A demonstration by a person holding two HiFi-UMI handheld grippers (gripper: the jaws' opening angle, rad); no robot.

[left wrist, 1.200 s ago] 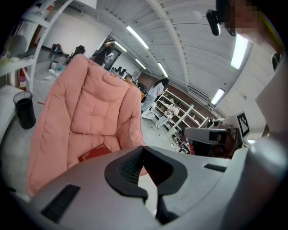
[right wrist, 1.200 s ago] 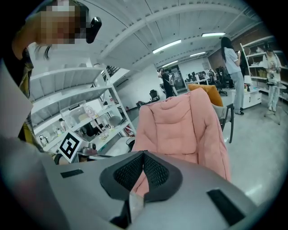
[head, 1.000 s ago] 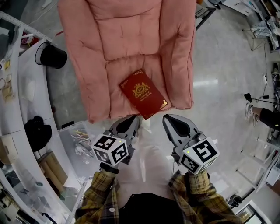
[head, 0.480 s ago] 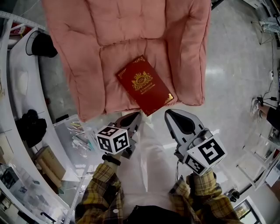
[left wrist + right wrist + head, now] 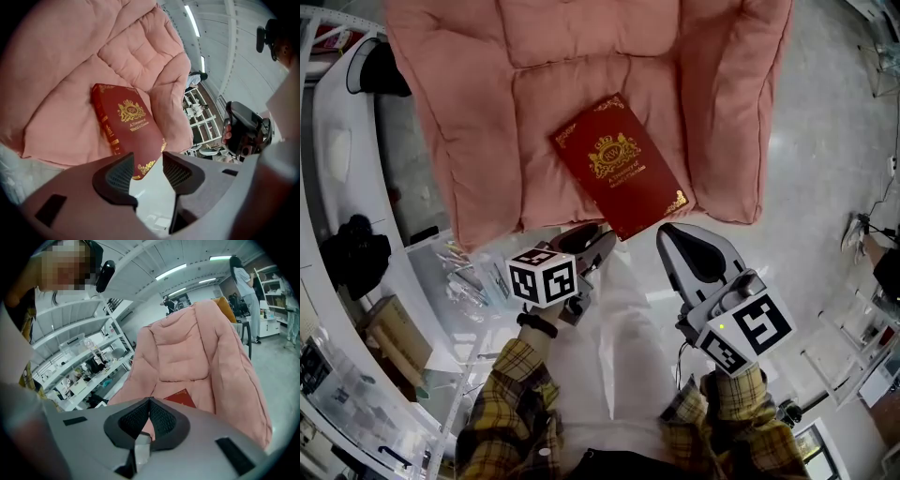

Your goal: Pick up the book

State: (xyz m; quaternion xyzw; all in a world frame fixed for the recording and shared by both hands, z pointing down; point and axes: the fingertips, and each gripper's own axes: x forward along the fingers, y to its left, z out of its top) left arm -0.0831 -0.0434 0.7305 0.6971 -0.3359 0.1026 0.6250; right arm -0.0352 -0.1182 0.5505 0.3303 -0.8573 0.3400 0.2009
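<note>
A dark red book with gold ornament lies flat on the seat of a pink padded armchair, one corner over the seat's front edge. My left gripper hovers just short of that corner. Its jaws have just been opening and now stand apart with nothing between them. In the left gripper view the book lies beyond the gap of the left gripper. My right gripper is shut and empty, right of the corner. The right gripper view shows the right gripper with pads together and the book behind.
White shelving curves along the left, with a clear plastic box of small items on the floor beside the chair. Pale glossy floor spreads to the right. In the right gripper view a person stands behind the chair.
Both grippers have sunk toward the chair's front edge, and the book now looks larger. The left gripper has rolled and its jaws have parted. The right gripper stays shut.
</note>
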